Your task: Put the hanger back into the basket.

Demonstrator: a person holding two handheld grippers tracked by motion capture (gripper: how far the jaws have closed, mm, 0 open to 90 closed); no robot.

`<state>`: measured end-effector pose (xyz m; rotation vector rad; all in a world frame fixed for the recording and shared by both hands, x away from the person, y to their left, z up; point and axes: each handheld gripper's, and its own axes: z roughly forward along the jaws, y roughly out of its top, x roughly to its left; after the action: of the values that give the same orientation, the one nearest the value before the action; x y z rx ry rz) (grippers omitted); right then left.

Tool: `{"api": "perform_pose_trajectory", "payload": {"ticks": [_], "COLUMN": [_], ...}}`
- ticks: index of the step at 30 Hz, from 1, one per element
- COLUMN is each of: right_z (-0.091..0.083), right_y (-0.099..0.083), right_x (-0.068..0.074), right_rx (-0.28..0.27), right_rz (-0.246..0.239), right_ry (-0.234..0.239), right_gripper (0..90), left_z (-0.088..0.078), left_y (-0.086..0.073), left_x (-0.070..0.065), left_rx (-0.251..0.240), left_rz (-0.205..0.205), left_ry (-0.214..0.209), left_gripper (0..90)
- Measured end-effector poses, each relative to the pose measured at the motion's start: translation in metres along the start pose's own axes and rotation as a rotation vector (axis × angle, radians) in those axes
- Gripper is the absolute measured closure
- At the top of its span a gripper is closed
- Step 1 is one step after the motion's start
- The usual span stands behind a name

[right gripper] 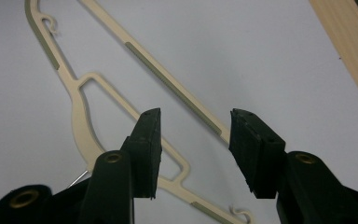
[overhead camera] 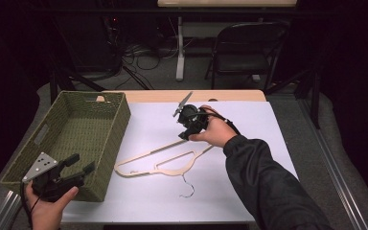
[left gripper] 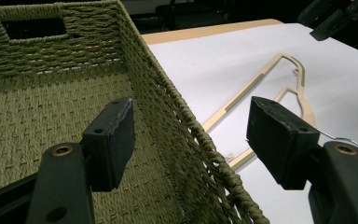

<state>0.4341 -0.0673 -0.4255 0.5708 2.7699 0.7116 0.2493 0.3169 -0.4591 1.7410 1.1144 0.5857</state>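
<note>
**Status: right gripper over hanger, left gripper at basket**

From the high view I start at the near edge. My left gripper [overhead camera: 79, 167] sits at about 8 o'clock on the table, held in the left hand [overhead camera: 48, 208]. Its grey three-cornered plate faces up. In the left gripper view the jaws stand wide, with nothing between them; one jaw hangs over the inside of the green woven basket [left gripper: 51, 107], the other over the white table cover [left gripper: 205, 70], so the jaws straddle the basket's near wall without touching it.

The basket [overhead camera: 76, 124] occupies the 9 to 10 o'clock sector. What shows of its interior is bare.

The cream hanger [overhead camera: 165, 160] lies flat on the white table cover [overhead camera: 249, 115] near the centre, just beside the basket's right wall. Its metal hook [overhead camera: 188, 188] points toward 6 o'clock. Its long arm runs toward 2 o'clock.

My right gripper [overhead camera: 181, 109] is held in the right hand [overhead camera: 215, 132] at about 1 o'clock from the centre, above the far end of the hanger. A dark sleeve [overhead camera: 268, 182] enters from 5 o'clock. In the right gripper view the jaws are partly open, at a medium gap. The hanger [right gripper: 177, 93] lies on the cover beyond and between them, and the pads do not press on it. The hanger is not held.

Beyond the cover, a bare wooden table edge [overhead camera: 182, 95] shows at 12 o'clock. A folding chair [overhead camera: 244, 48] stands on the floor farther off.
</note>
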Motion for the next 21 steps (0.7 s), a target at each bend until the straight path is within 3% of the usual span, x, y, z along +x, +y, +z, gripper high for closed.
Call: {"api": "perform_pose_trajectory", "payload": {"ticks": [2, 8, 13, 14, 15, 19, 21], "right_z": [0.003, 0.016, 0.029, 0.029, 0.035, 0.047, 0.049], "right_y": [0.001, 0.0, -0.003, -0.003, -0.006, -0.011, -0.011], "right_x": [-0.001, -0.003, -0.002, -0.002, -0.002, -0.001, 0.0], "right_rx": [0.005, 0.036, 0.112, 0.112, 0.138, 0.19, 0.202], "right_rz": [0.013, -0.011, -0.109, -0.109, -0.142, -0.199, -0.196], "right_ry": [0.011, 0.061, 0.031, 0.031, 0.034, 0.038, 0.051], "right_gripper": [51.7, 53.6, 55.0, 55.0, 57.7, 58.7, 60.2], "left_z": [0.0, 0.0, 0.001, 0.001, 0.002, 0.003, 0.003], "left_y": [0.0, 0.0, 0.0, 0.0, 0.0, 0.0, 0.0], "left_x": [0.0, 0.0, -0.001, -0.001, -0.002, -0.003, -0.002], "left_rx": [0.001, 0.0, 0.002, 0.005, 0.009, 0.011, 0.01], "left_rz": [0.001, 0.0, 0.005, 0.005, 0.009, 0.012, 0.012], "left_ry": [0.0, 0.002, -0.001, -0.001, -0.002, -0.003, -0.004], "left_gripper": [32.5, 32.5, 32.5, 32.5, 32.5, 32.5, 32.5]}}
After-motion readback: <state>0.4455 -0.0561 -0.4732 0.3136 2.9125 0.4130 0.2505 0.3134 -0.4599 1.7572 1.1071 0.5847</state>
